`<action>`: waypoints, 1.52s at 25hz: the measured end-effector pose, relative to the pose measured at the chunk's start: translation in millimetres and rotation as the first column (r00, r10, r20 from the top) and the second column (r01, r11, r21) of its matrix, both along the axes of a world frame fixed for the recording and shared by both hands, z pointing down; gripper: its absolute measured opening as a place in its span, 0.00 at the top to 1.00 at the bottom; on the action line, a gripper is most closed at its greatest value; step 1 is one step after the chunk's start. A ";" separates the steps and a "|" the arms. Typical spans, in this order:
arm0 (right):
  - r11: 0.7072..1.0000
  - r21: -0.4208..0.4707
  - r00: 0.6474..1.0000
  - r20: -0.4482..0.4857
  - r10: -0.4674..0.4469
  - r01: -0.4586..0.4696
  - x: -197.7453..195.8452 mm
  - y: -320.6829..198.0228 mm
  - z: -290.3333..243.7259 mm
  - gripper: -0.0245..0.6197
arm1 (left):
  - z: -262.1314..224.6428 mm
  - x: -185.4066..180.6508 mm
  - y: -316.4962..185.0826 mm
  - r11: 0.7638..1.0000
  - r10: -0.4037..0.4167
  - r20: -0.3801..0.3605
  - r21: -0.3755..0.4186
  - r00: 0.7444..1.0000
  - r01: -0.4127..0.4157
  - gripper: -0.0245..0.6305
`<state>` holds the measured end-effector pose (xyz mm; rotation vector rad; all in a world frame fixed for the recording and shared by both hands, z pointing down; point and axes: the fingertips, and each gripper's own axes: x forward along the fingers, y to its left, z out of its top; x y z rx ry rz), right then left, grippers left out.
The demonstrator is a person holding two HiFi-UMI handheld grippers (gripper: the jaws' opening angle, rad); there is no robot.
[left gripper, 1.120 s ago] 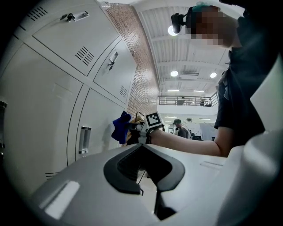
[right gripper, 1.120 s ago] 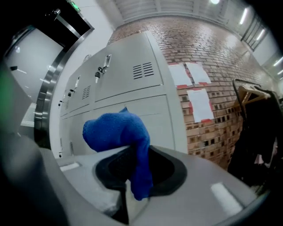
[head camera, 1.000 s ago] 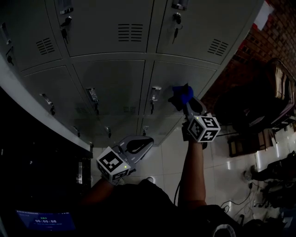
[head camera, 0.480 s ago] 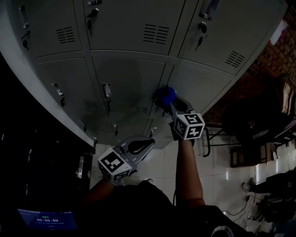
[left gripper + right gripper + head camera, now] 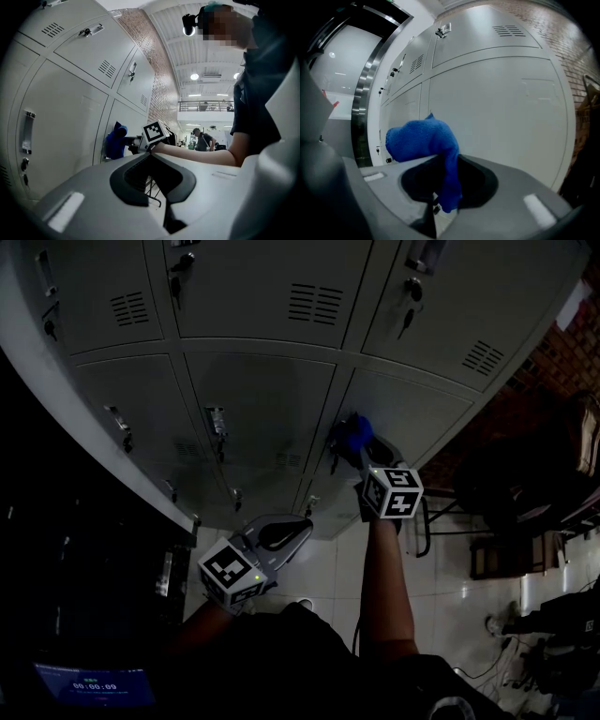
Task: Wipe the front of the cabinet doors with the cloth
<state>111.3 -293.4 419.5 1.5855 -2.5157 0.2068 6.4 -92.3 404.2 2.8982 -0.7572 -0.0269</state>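
Observation:
The grey cabinet doors (image 5: 253,399) fill the upper head view. A blue cloth (image 5: 354,435) sits against the lower middle door near its left seam, with my right gripper (image 5: 362,452) shut on it. In the right gripper view the cloth (image 5: 423,137) bunches over the jaws and hangs down between them, close to the pale door (image 5: 501,103). My left gripper (image 5: 294,527) hangs low, away from the doors, shut and empty. The left gripper view shows its closed jaws (image 5: 152,154), with the cloth (image 5: 115,140) on the door beyond.
Door handles (image 5: 217,420), keys and vent slots (image 5: 313,303) stick out of the doors. A brick wall (image 5: 553,343) and dark chairs (image 5: 525,484) stand at the right. White floor tiles (image 5: 328,563) lie below. A lit screen (image 5: 94,684) glows at the bottom left.
The right gripper has slid the cloth leftwards across the door towards the seam, then slightly back to the right. The left gripper has stayed where it was.

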 end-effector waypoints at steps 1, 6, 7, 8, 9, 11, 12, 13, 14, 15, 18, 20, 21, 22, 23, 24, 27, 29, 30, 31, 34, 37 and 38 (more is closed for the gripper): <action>1.000 -0.002 1.000 0.001 0.010 -0.010 6.7 -0.5 0.6 0.85 | 0.1 3.1 -0.8 1.000 0.004 0.000 0.000 1.000 -0.004 0.96; 0.999 -0.016 0.999 -0.006 0.045 -0.046 39.8 -0.9 6.2 0.85 | 3.0 21.1 -3.3 1.000 0.029 0.002 -0.008 1.000 -0.029 0.96; 0.998 -0.018 0.998 -0.009 0.056 -0.056 47.3 -0.8 7.5 0.85 | 3.7 24.9 -3.9 0.999 0.035 0.002 -0.010 0.999 -0.035 0.96; 0.997 -0.020 0.998 -0.011 0.068 -0.068 55.1 -0.7 8.9 0.85 | 4.4 28.6 -4.4 0.999 0.041 0.003 -0.011 0.999 -0.041 0.96; 0.996 -0.022 0.997 -0.014 0.081 -0.081 63.6 -0.5 10.4 0.85 | 5.3 32.2 -4.8 0.999 0.046 0.004 -0.013 0.999 -0.046 0.96; 0.994 -0.026 0.994 -0.018 0.110 -0.110 82.2 0.0 13.5 0.85 | 7.3 39.5 -5.6 0.998 0.055 0.005 -0.017 0.998 -0.055 0.96; 0.992 -0.028 0.992 -0.020 0.124 -0.125 92.0 0.4 14.7 0.85 | 8.1 43.3 -6.1 0.998 0.060 0.005 -0.019 0.998 -0.060 0.96; 0.990 -0.030 0.990 -0.021 0.139 -0.139 102.0 0.6 15.8 0.85 | 8.7 47.1 -6.5 0.998 0.065 0.005 -0.020 0.998 -0.065 0.96; 0.988 -0.032 0.988 -0.023 0.153 -0.153 111.7 0.5 16.7 0.85 | 9.4 51.0 -6.9 0.997 0.070 0.006 -0.021 0.998 -0.070 0.96; 0.986 -0.034 0.986 -0.024 0.165 -0.166 121.0 0.2 17.9 0.85 | 10.3 54.8 -7.2 0.997 0.075 0.006 -0.022 0.997 -0.075 0.96; 0.977 -0.041 0.978 -0.030 0.208 -0.209 148.5 0.2 22.9 0.85 | 13.7 65.2 -6.7 0.996 0.088 0.008 -0.028 0.996 -0.088 0.96; 0.969 -0.046 0.970 -0.028 0.242 -0.243 167.3 1.2 25.5 0.85 | 15.1 70.7 -6.2 0.995 0.096 0.009 -0.030 0.995 -0.096 0.96; 0.964 -0.048 0.966 -0.026 0.259 -0.260 176.0 1.6 26.4 0.85 | 15.5 72.6 -6.3 0.995 0.097 0.009 -0.031 0.995 -0.097 0.96; 0.960 -0.050 0.961 -0.025 0.275 -0.276 184.0 1.8 27.2 0.85 | 15.9 74.0 -6.7 0.995 0.097 0.010 -0.032 0.995 -0.097 0.96; 0.955 -0.052 0.957 -0.024 0.290 -0.291 191.3 2.0 28.2 0.85 | 16.6 75.1 -7.0 0.995 0.096 0.011 -0.035 0.995 -0.096 0.96; 0.951 -0.054 0.952 -0.024 0.304 -0.305 198.1 2.4 29.5 0.85 | 17.6 76.1 -7.1 0.995 0.096 0.012 -0.037 0.995 -0.095 0.96; 0.935 -0.059 0.936 -0.026 0.350 -0.351 217.5 4.6 33.8 0.85 | 20.5 79.4 -4.8 0.994 0.100 0.015 -0.045 0.995 -0.100 0.96; 0.923 -0.064 0.925 -0.025 0.379 -0.379 229.1 5.4 36.9 0.85 | 22.0 80.3 -2.5 0.993 0.104 0.017 -0.049 0.994 -0.103 0.96; 0.918 -0.062 0.920 -0.021 0.392 -0.392 233.7 5.8 37.7 0.85 | 22.9 79.8 -1.2 0.993 0.105 0.019 -0.051 0.994 -0.104 0.96; 0.913 -0.055 0.915 -0.016 0.404 -0.404 237.2 6.6 37.7 0.85 | 23.8 78.8 0.0 0.993 0.105 0.021 -0.053 0.994 -0.104 0.96; 0.913 -0.013 0.913 0.022 0.408 -0.408 235.4 12.8 31.1 0.85 | 27.0 72.7 3.3 0.993 0.103 0.025 -0.061 0.994 -0.101 0.96; 0.938 0.027 0.936 0.068 0.344 -0.347 206.9 20.6 22.9 0.85 | 29.5 64.8 5.5 0.993 0.099 0.027 -0.067 0.995 -0.097 0.96; 0.949 0.035 0.948 0.070 0.312 -0.315 192.3 23.1 22.1 0.85 | 29.9 62.5 6.5 0.993 0.099 0.027 -0.068 0.995 -0.097 0.96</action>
